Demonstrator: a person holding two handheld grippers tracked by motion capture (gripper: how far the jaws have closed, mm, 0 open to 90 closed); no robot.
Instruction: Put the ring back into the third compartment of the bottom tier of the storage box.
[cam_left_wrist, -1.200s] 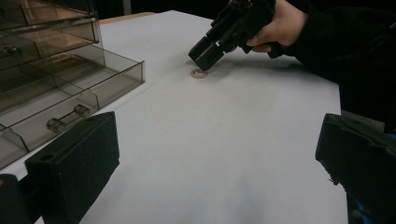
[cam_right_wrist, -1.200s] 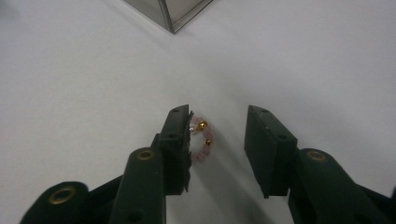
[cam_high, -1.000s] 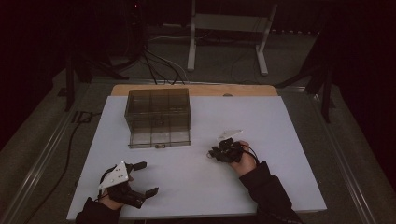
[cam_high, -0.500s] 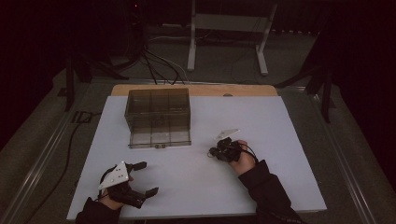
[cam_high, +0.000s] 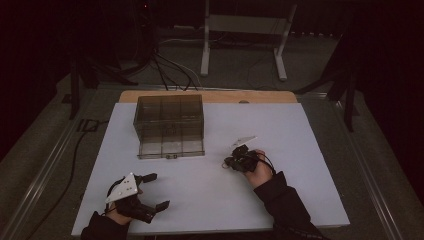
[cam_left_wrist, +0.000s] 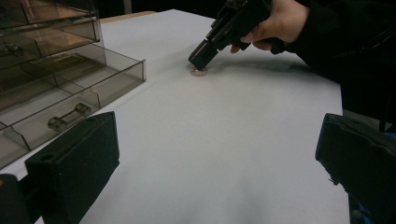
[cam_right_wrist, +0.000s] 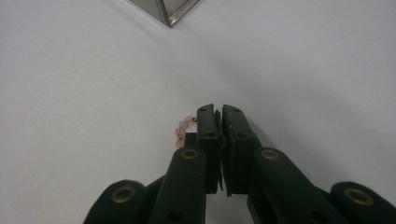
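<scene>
1. Bracelet (cam_right_wrist: 183, 129) of pale pink beads with small gold spacers lies on the white table (cam_high: 310, 150), under the tip of your right gripper (cam_right_wrist: 218, 112); in the left gripper view it shows as a small pinkish ring (cam_left_wrist: 199, 72) at that tip.
2. Right gripper: jaws drawn together, seemingly pinching the strand; most of it peeks out at one side, so you cannot tell how much is caught.
3. Risk: a thin hold on round beads may slip as you lift, letting the strand drop or roll.
4. Risk: pressing the tip hard onto the table may drag the beads instead.
5. Left gripper (cam_high: 152, 190): jaws apart, holding nothing, near the table's front edge, well apart from the bracelet.
6. Drawer box (cam_high: 169, 126): smoky clear plastic, bottom drawer (cam_left_wrist: 70, 100) pulled out; bare table lies between it and the bracelet.
</scene>
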